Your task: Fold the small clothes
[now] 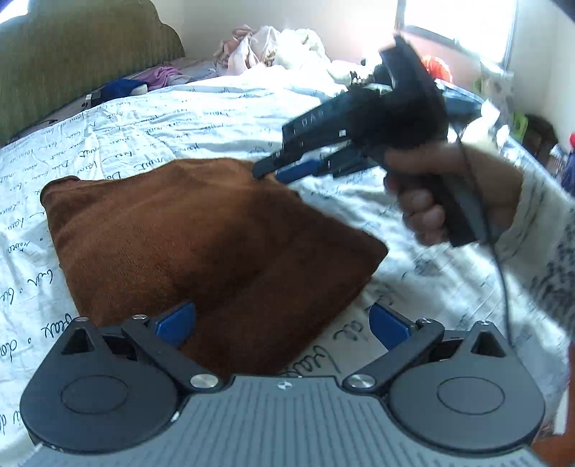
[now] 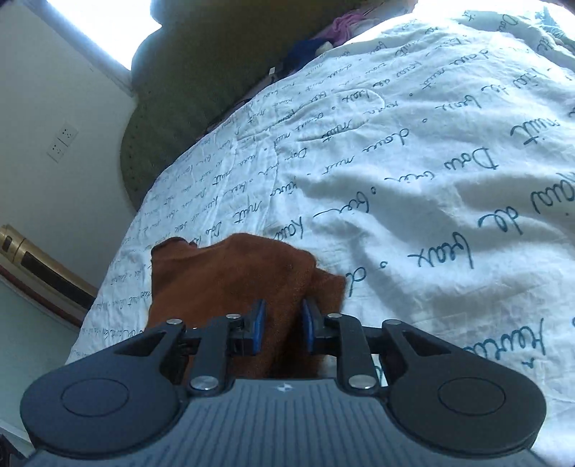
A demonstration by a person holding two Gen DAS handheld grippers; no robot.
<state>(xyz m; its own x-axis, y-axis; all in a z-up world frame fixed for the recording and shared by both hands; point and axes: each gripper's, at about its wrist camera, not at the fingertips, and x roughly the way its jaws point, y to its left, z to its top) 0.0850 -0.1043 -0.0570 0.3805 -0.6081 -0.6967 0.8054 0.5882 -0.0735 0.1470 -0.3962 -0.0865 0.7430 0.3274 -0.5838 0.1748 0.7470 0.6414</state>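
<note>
Nearest in the left wrist view, the left gripper (image 1: pixel 282 323) has its blue-padded fingers (image 1: pixel 176 323) spread wide apart and holds nothing. One finger lies over the near edge of a brown garment (image 1: pixel 201 244), while the other sits over the bare bedsheet (image 1: pixel 161 122).

The brown garment is a soft, fuzzy piece of clothing, folded into a rough wedge shape. It lies on a white bedsheet printed with blue handwritten script.

At the garment's far corner, the right gripper (image 1: pixel 267 174) comes in from the right side, held in a person's hand (image 1: pixel 442 201). It is blurred, and its fingers sit close together, touching the cloth edge.

In the right wrist view, the right gripper (image 2: pixel 284 330) shows a narrow gap between its blue pads (image 2: pixel 258 330), with brown cloth (image 2: pixel 230 276) running between and beneath them. Whether the pads actually pinch the fabric cannot be told.

Farther back, a green headboard (image 1: pixel 72 54) stands along the left side of the bed. A heap of pale clothes (image 1: pixel 273 46) sits at the far end, below a bright window (image 1: pixel 456 25).
</note>
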